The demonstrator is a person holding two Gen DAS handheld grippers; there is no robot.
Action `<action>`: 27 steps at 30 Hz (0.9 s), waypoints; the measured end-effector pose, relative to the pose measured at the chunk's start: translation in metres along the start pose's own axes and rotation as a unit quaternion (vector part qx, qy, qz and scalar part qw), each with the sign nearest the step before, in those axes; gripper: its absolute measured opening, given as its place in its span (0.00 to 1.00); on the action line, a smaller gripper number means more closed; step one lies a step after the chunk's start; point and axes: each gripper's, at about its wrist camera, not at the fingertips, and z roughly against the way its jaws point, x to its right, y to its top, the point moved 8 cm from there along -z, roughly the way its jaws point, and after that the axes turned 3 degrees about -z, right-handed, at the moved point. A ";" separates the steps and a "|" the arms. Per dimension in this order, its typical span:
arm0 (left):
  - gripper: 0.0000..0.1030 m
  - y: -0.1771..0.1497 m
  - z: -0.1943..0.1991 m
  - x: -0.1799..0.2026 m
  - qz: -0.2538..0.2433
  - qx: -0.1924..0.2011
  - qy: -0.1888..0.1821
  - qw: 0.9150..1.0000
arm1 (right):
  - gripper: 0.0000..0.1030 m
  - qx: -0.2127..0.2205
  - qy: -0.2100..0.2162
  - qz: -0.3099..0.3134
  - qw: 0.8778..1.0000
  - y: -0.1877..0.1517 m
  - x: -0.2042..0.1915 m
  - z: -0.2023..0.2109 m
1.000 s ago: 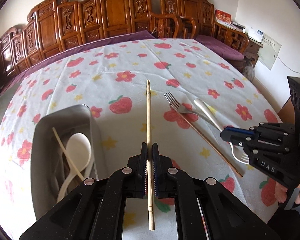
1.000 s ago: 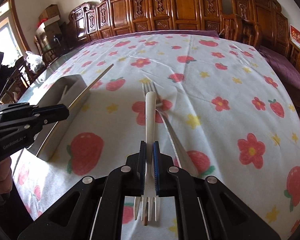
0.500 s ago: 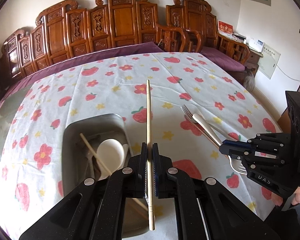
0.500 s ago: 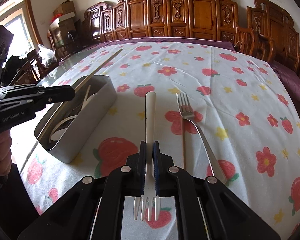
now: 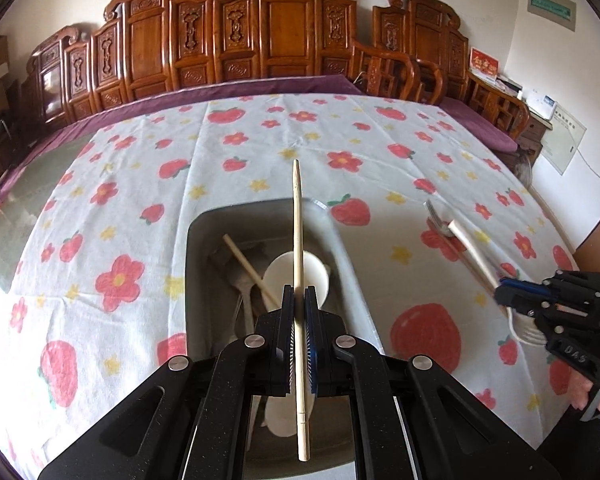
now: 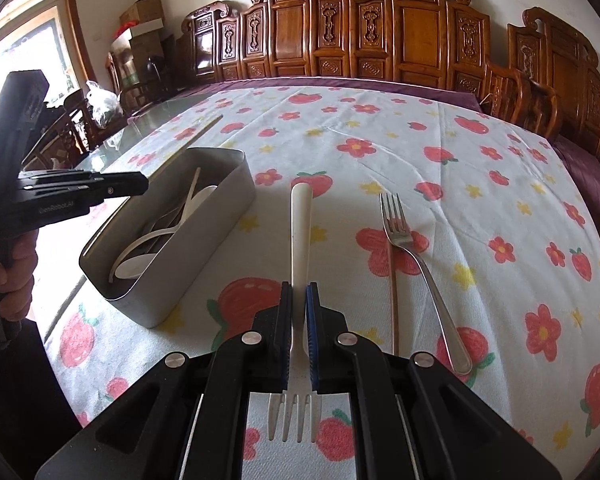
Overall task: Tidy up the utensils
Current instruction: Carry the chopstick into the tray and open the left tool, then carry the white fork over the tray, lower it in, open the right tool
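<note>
— Comparing with a second ago, we see the metal box (image 5: 340,256) now directly under the left gripper (image 5: 299,312), not off to its left.
— Agreed. We see that gripper clamped on a wooden chopstick (image 5: 298,240) above the box; the right gripper (image 6: 299,312) is closed on a white plastic fork (image 6: 300,232), just right of the box. A steel fork (image 6: 412,264) lies farther right.
— Any writing?
— We read "DAS" on the right gripper, and roughly "GenRobot.AI" on the left.
</note>
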 end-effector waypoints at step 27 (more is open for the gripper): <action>0.23 -0.011 -0.001 -0.021 0.003 0.000 0.023 1.000 | 0.08 0.022 -0.006 0.020 1.000 0.019 -0.028 0.011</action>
